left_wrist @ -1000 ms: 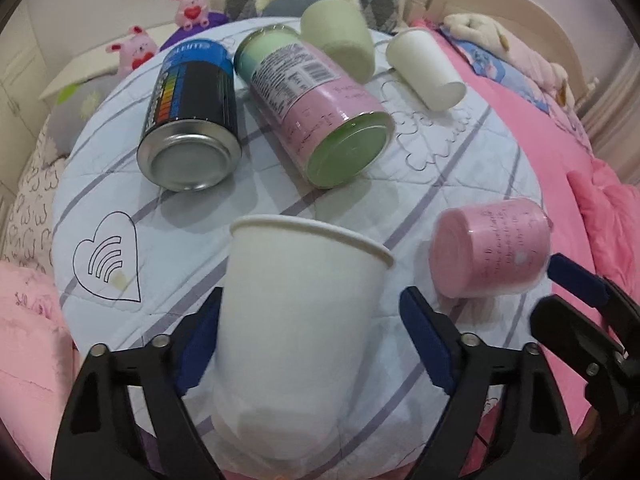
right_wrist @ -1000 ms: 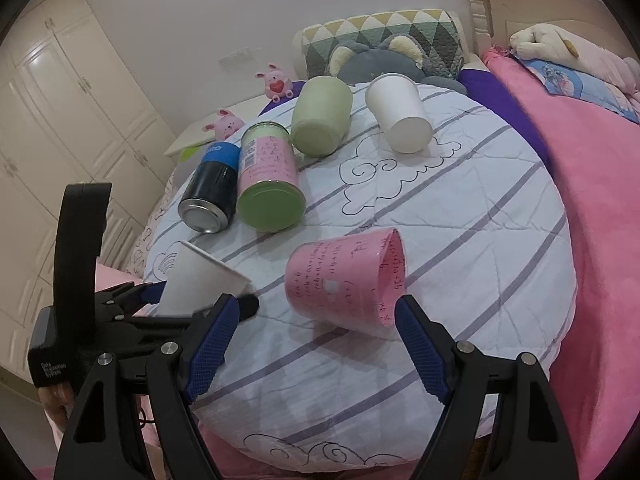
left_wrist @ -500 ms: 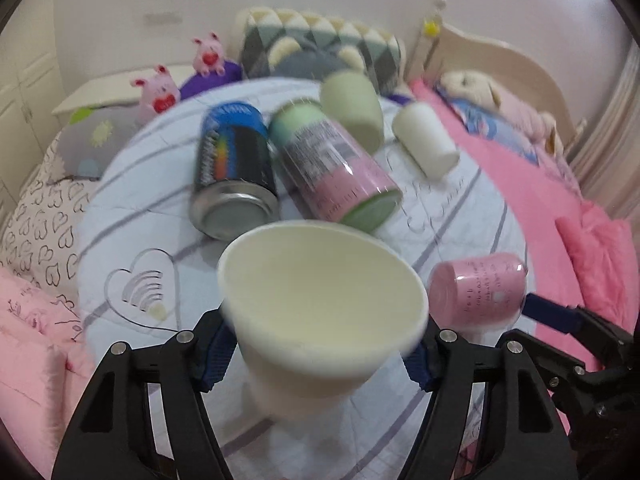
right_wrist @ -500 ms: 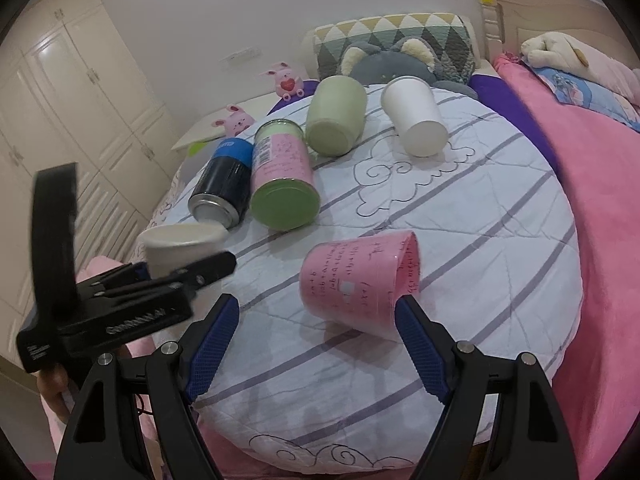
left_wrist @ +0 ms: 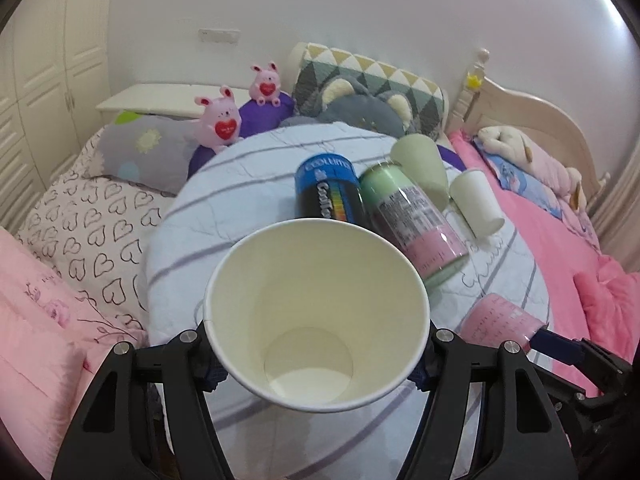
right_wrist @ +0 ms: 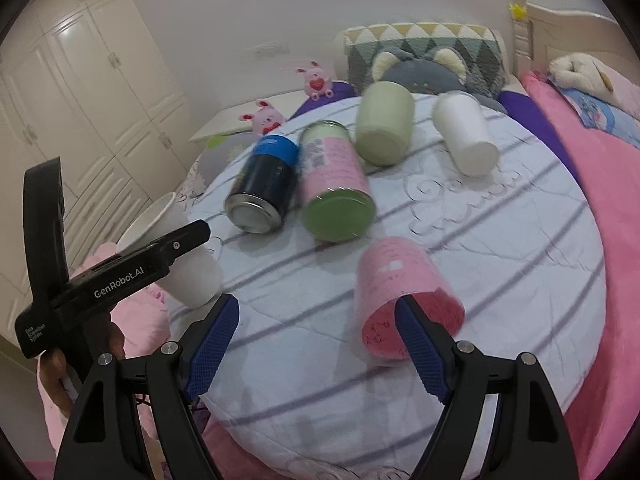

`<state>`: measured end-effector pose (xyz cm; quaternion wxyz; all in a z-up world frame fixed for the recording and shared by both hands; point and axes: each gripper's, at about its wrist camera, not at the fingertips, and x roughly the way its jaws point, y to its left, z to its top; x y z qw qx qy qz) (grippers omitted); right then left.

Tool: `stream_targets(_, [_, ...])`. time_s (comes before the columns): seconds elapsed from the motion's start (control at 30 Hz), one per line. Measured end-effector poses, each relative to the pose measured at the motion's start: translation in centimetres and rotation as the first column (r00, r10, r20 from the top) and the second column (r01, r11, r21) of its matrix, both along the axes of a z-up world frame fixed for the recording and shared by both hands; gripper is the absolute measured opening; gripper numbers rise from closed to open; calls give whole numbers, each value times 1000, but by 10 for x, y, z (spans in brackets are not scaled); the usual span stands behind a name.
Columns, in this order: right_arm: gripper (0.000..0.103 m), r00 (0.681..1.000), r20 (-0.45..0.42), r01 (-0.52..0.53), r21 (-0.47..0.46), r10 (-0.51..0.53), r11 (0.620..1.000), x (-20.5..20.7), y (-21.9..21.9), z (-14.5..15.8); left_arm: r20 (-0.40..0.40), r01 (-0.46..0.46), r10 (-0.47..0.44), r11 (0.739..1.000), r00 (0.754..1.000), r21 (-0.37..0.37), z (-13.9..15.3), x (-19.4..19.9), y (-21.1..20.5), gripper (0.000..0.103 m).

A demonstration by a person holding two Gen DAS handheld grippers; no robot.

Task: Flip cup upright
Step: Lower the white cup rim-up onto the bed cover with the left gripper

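Observation:
My left gripper is shut on a white paper cup, held tilted with its open mouth toward the camera, over the near left edge of the round quilted table. In the right wrist view the same cup sits in the left gripper at the table's left edge. My right gripper is open and empty; its right finger overlaps the mouth of a pink cup lying on its side. The pink cup also shows in the left wrist view.
Lying on their sides on the table: a blue-black can, a pink-green can, a green cup and a white cup. Pillows and plush toys lie behind. Pink bedding surrounds the table.
My left gripper has lifted the white cup off the table and turned it, so its mouth now faces the camera. My right gripper has moved closer to the pink cup.

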<state>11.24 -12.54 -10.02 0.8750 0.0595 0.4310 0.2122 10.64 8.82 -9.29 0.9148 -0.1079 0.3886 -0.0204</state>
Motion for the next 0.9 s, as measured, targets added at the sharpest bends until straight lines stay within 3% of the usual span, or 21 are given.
stream_targets(0.33, [82,991,131,-8,-123,24,992,5,40,17,44,-87,85,995,995,42,4,17,34,68])
stream_targets(0.9, [82,991,110,-64,-117,77,991,32,66,1,19,-89,88,995,996,36,-16,88,45,68])
